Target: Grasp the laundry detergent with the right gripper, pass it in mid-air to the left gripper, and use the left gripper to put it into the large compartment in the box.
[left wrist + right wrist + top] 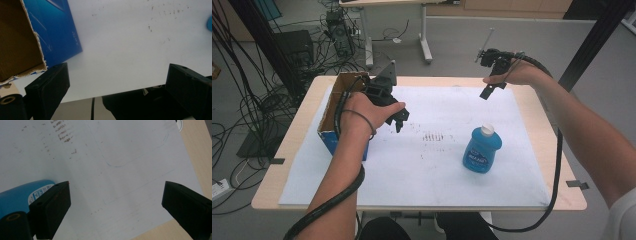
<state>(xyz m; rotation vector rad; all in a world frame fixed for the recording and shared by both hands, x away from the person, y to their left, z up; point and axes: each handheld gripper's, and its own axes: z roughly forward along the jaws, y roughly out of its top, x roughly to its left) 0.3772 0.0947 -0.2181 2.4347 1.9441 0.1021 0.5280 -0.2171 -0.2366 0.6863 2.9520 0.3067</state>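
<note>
The left claw (pixel 400 120) hangs with its jaws apart and nothing between them, just beside an open cardboard box (pixel 343 107) at the left edge of the bench (pixel 532 97); what I can see of the box's brown inside looks bare. Right of centre a blue bottle (pixel 482 149) with a white cap lies on the white sheet (pixel 437 165). The right claw (pixel 488 90), jaws apart and empty, hovers over the far edge, well apart from the bottle.
</note>
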